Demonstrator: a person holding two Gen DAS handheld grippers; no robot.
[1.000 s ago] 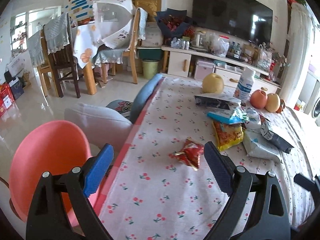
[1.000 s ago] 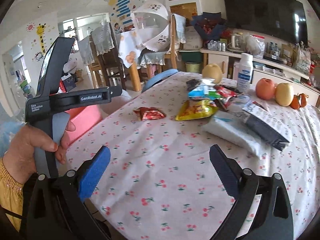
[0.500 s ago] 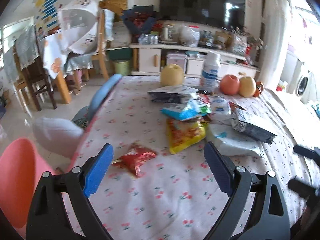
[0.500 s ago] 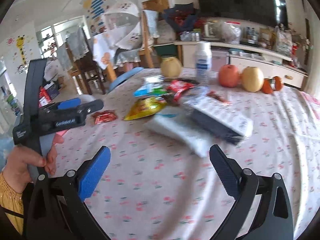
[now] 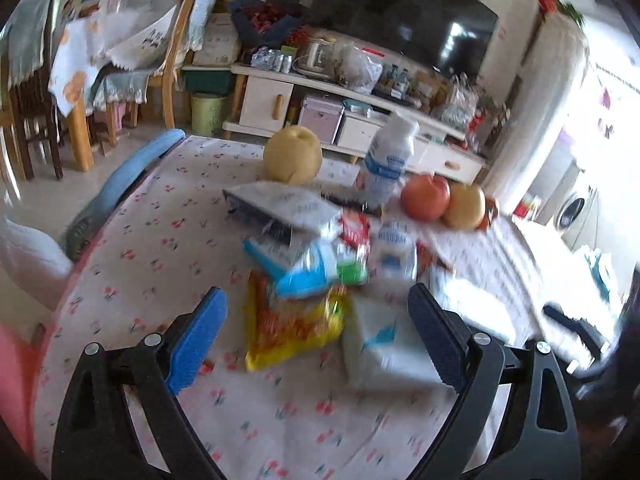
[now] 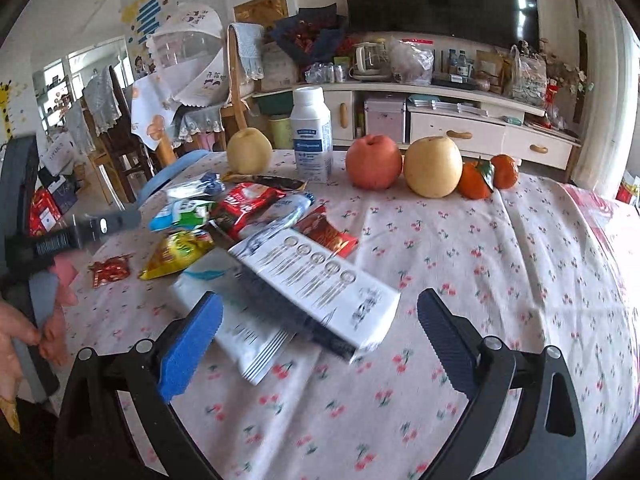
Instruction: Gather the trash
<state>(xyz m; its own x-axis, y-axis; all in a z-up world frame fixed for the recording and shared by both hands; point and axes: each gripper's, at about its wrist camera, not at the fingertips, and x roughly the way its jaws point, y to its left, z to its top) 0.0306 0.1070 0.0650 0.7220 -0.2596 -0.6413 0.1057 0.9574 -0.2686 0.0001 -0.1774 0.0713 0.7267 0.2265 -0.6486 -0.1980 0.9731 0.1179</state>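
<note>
Several empty snack wrappers lie in a pile on the cherry-print tablecloth (image 6: 500, 264). A yellow wrapper (image 5: 292, 320) and a white packet (image 5: 384, 344) lie between the fingers of my left gripper (image 5: 316, 334), which is open and empty above them. A blue-green wrapper (image 5: 316, 268) lies beyond. My right gripper (image 6: 318, 342) is open and empty over a white-and-black packet (image 6: 316, 280) and a white packet (image 6: 240, 320). A small red wrapper (image 6: 110, 271) lies alone at the left. The left gripper shows at the left edge of the right wrist view (image 6: 44, 240).
A white bottle (image 6: 311, 136), a pear (image 6: 249, 151), an apple (image 6: 373, 161), another pear (image 6: 433, 166) and two tangerines (image 6: 488, 174) stand at the table's far side. A blue chair back (image 5: 128, 172) and a pink stool (image 5: 12, 384) are on the left.
Both grippers have moved forward and to the right over the table toward the wrapper pile. The small red wrapper has slid out of the left wrist view. Both stay open.
</note>
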